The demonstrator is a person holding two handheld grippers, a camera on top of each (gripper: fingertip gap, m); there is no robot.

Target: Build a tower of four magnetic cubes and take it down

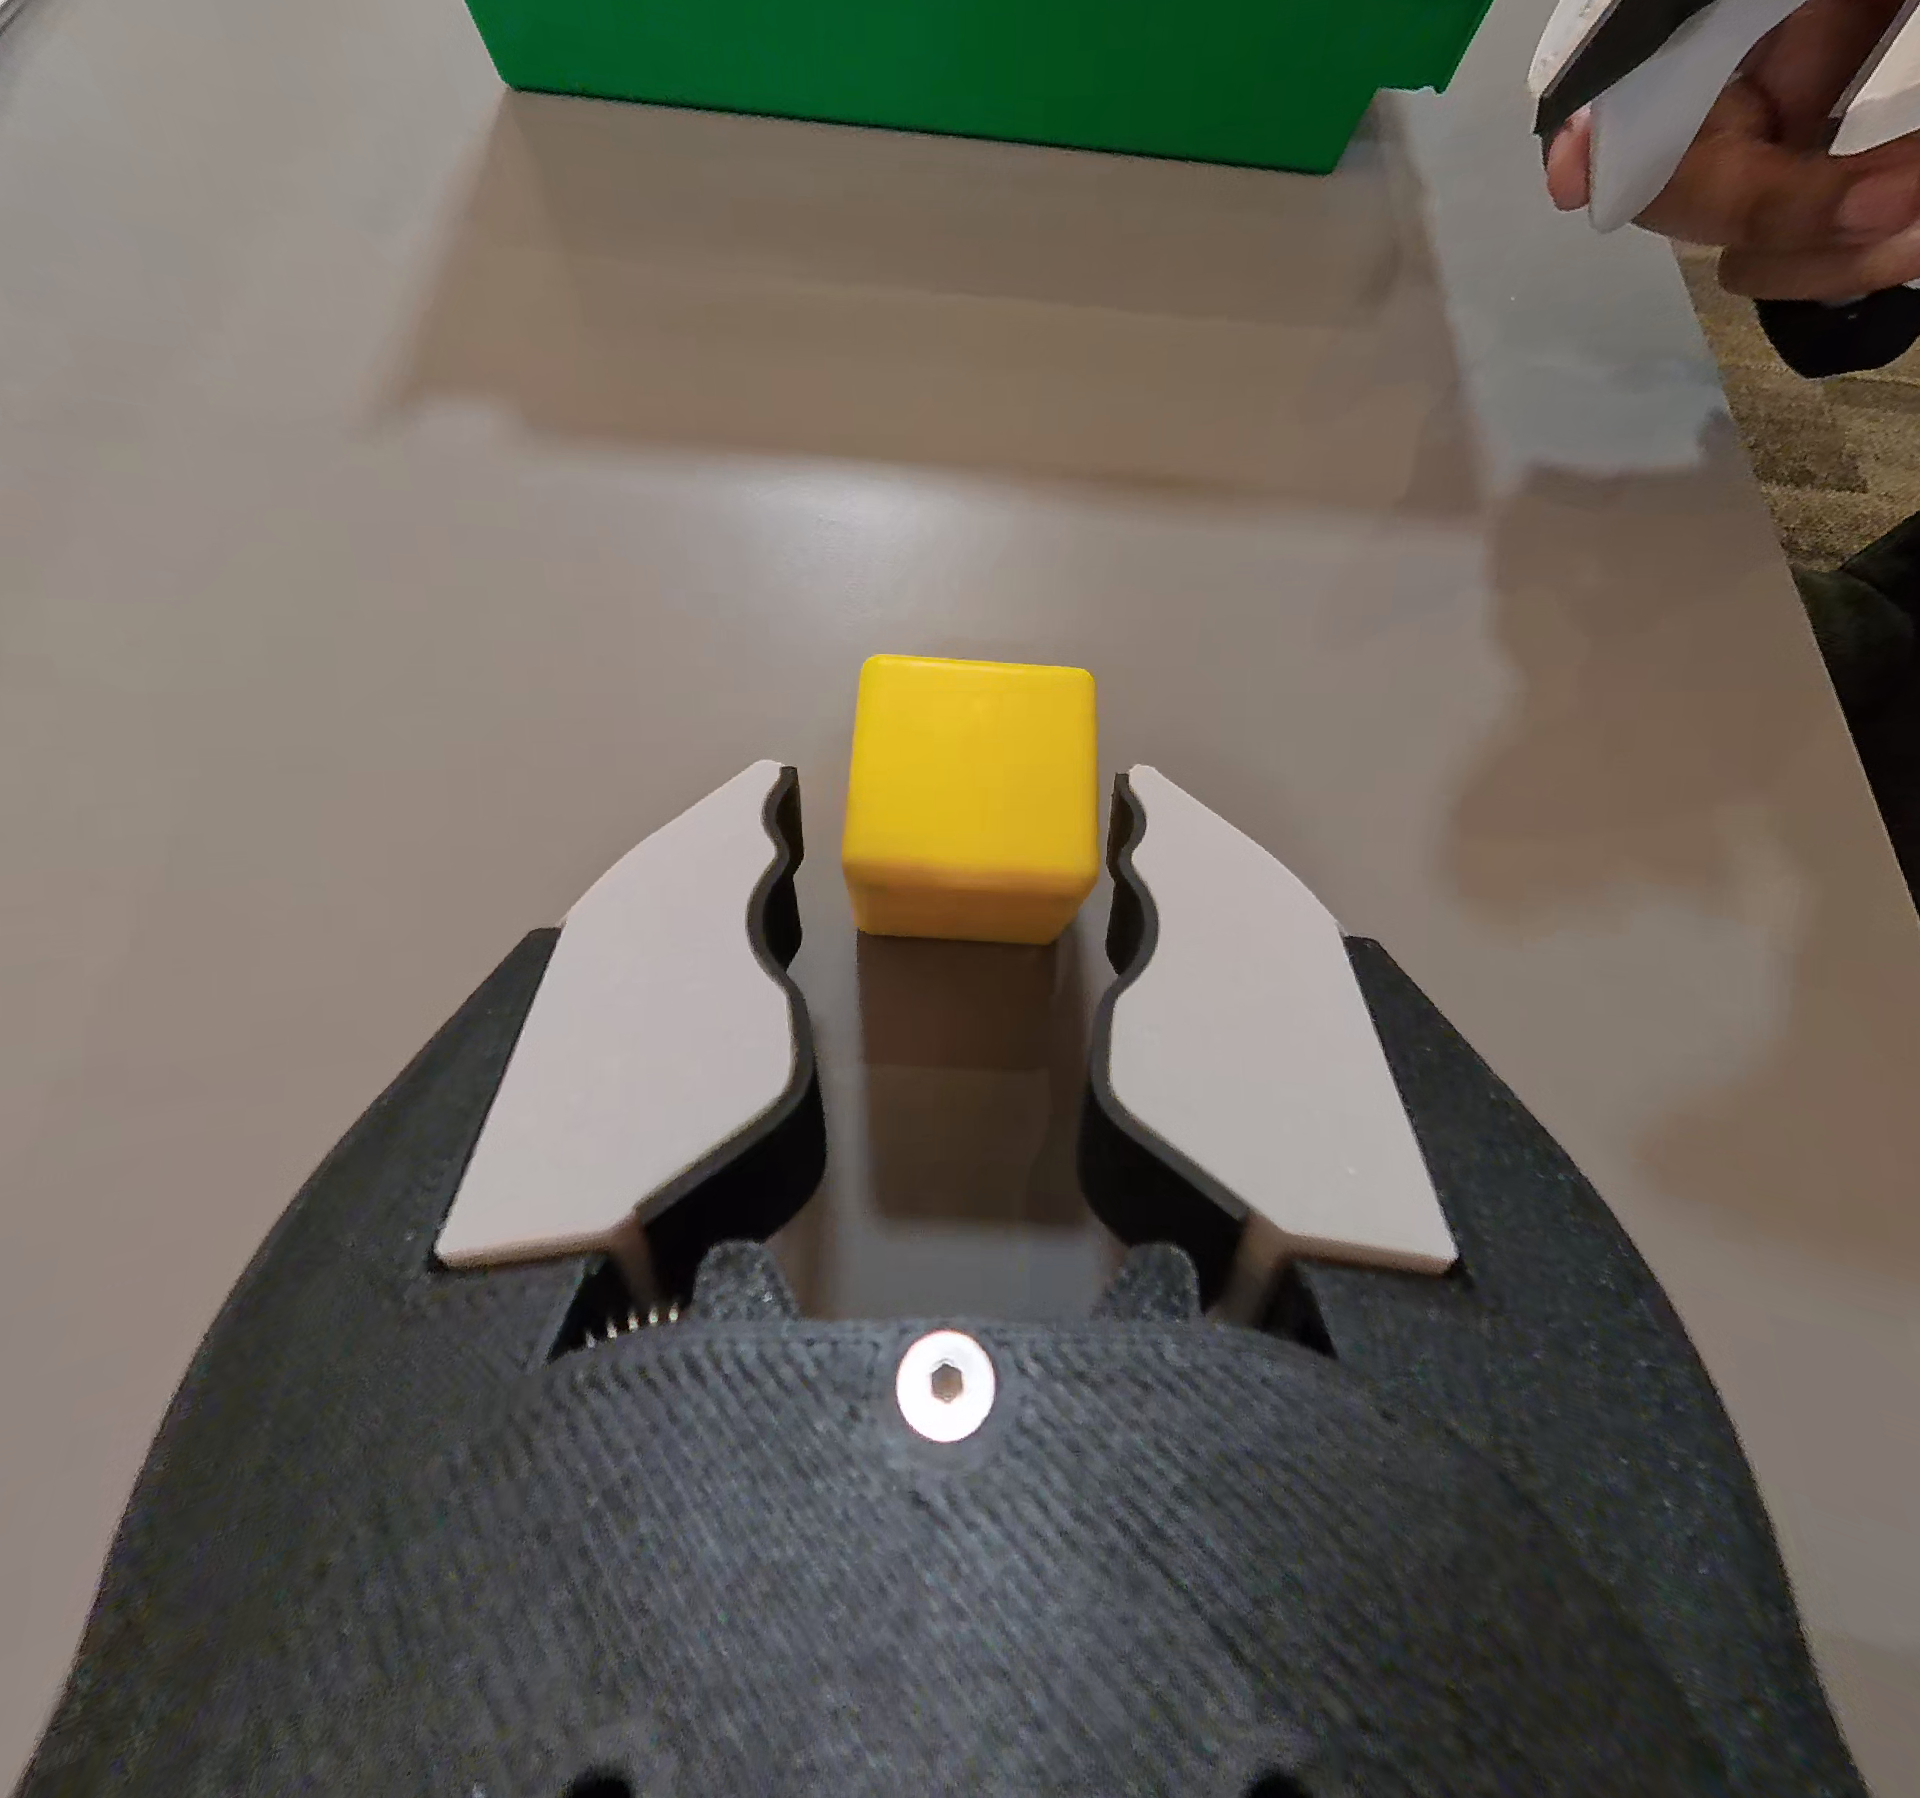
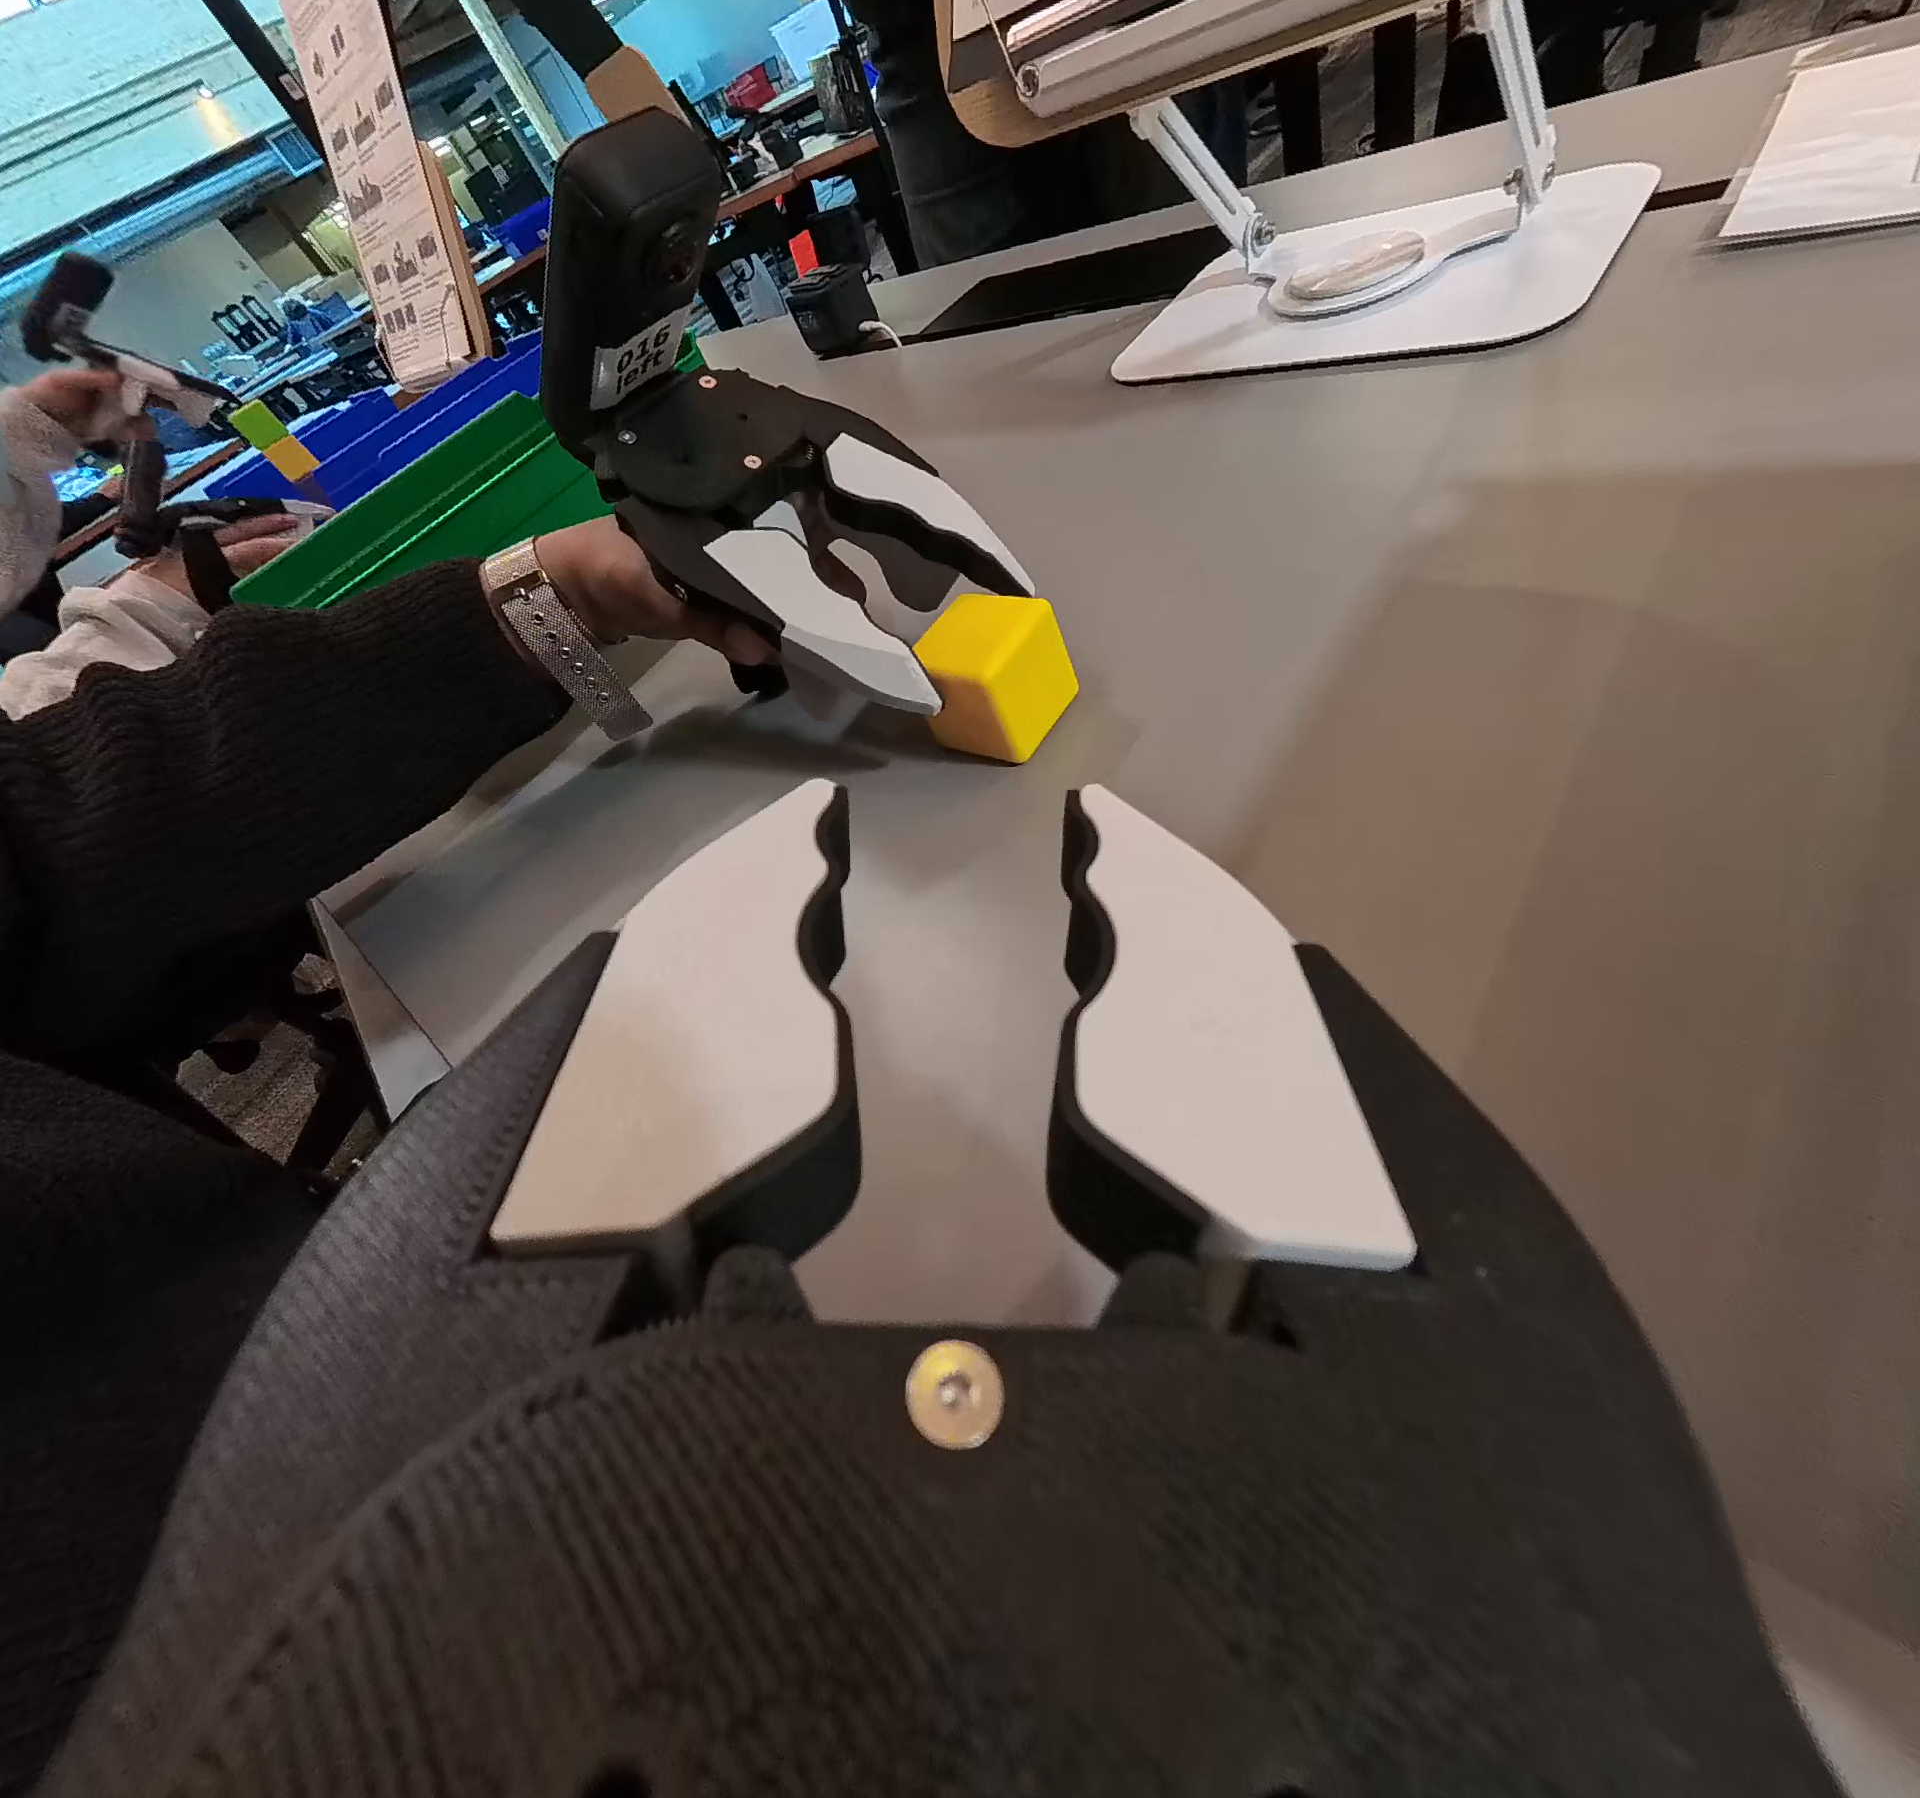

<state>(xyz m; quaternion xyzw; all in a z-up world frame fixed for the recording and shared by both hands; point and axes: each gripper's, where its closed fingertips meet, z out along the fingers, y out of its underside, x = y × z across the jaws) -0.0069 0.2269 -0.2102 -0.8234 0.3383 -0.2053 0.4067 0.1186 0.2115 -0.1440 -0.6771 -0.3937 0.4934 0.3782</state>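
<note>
Left gripper spread wide, fingertips either side of yellow cube, small gaps both sides, no grip. Cube sits on grey table, dead centre in left wrist view. Green bin at 12 o'clock, well apart. Right gripper released, holding nothing, cube at its 12 o'clock.

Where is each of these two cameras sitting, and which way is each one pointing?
Left wrist view: sits on the left gripper, looking along its open fingers at the yellow cube between the tips and the green bin beyond; a hand holds the right gripper at top right.
Right wrist view: sits on the right gripper, open over bare table, facing the left gripper, a dark sleeve and a white stand.
Shared: cube, bin, table.
</note>
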